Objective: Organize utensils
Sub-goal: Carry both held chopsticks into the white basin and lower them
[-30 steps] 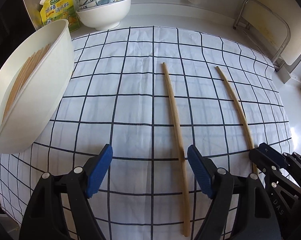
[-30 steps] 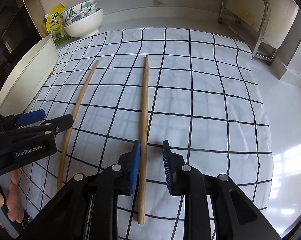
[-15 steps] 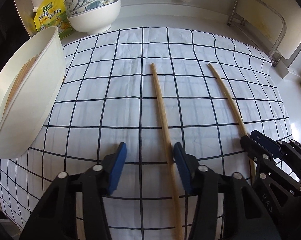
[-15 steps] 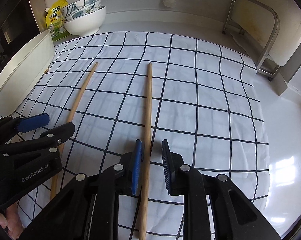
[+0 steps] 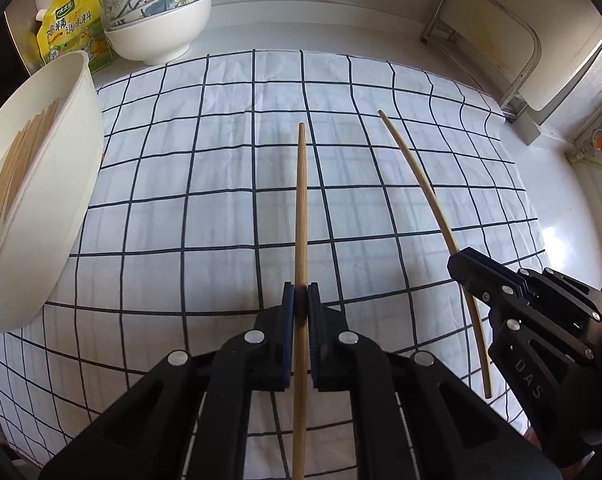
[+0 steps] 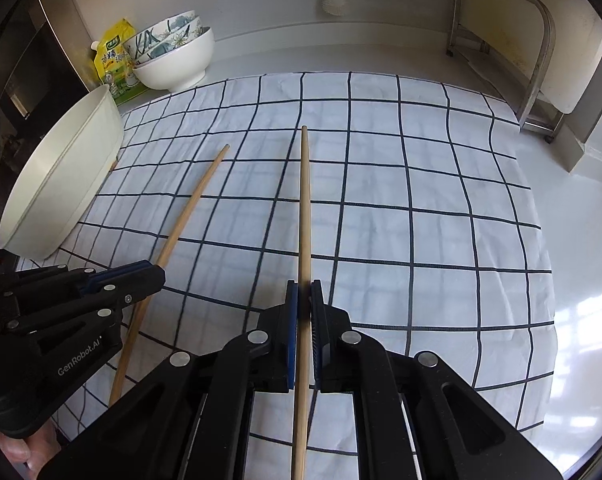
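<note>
Two loose chopsticks on the checked cloth [image 5: 205, 184], left gripper [image 5: 301, 304] clamped on the left chopstick [image 5: 301, 208], right gripper [image 6: 304, 300] pinching the right chopstick [image 6: 305, 208], white tub [image 5: 57, 184] of chopsticks at nine o'clock, stacked bowls [image 5: 161, 28] at eleven.

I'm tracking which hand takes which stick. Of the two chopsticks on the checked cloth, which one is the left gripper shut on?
The chopstick nearer the big white tub; the left gripper pinches it. The other chopstick, farther from the tub, sits in the right gripper.
</note>
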`<action>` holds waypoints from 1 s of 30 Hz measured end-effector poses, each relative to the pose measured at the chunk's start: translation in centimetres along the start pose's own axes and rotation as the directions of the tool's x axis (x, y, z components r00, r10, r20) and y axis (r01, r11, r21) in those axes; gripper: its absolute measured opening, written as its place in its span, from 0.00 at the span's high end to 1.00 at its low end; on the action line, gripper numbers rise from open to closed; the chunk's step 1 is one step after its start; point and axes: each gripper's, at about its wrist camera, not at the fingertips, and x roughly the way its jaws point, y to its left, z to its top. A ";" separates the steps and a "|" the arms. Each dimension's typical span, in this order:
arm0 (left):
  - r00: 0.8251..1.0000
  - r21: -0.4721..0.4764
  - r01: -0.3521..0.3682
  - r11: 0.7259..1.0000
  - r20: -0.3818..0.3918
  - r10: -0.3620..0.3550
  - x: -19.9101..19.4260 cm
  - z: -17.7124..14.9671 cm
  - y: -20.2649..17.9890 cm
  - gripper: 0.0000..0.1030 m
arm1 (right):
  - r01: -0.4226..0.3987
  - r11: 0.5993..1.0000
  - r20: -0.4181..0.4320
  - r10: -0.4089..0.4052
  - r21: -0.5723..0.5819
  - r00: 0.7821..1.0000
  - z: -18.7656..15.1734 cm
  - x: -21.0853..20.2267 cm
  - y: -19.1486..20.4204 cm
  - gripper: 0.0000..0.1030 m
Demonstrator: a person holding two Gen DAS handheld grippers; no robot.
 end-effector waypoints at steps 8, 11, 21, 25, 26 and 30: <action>0.996 -0.041 0.015 0.999 0.092 -0.011 -5.9 1.9 5.7 0.93 | -0.058 0.998 0.061 0.057 0.018 0.997 3.1 -3.0 4.2 0.94; 0.991 -0.071 0.003 0.997 0.131 0.007 -8.1 3.0 8.9 0.93 | -0.083 0.997 0.083 0.083 -0.006 0.993 5.0 -3.5 7.0 0.94; 0.968 -0.191 -0.082 0.978 0.218 0.124 -12.5 4.5 21.1 0.93 | -0.208 0.972 0.093 0.219 -0.113 0.971 11.0 -1.9 19.6 0.94; 0.968 -0.236 -0.108 0.966 0.196 0.156 -11.9 4.6 24.9 0.93 | -0.249 0.956 0.039 0.258 -0.152 0.965 13.1 0.7 24.2 0.94; 0.968 -0.243 -0.113 0.963 0.191 0.162 -11.6 4.5 25.7 0.93 | -0.254 0.955 0.022 0.260 -0.156 0.965 13.4 1.5 25.1 0.94; 0.973 -0.259 -0.124 0.958 0.155 0.168 -10.3 4.5 28.3 0.93 | -0.255 0.954 -0.046 0.251 -0.158 0.967 14.4 4.4 27.7 0.94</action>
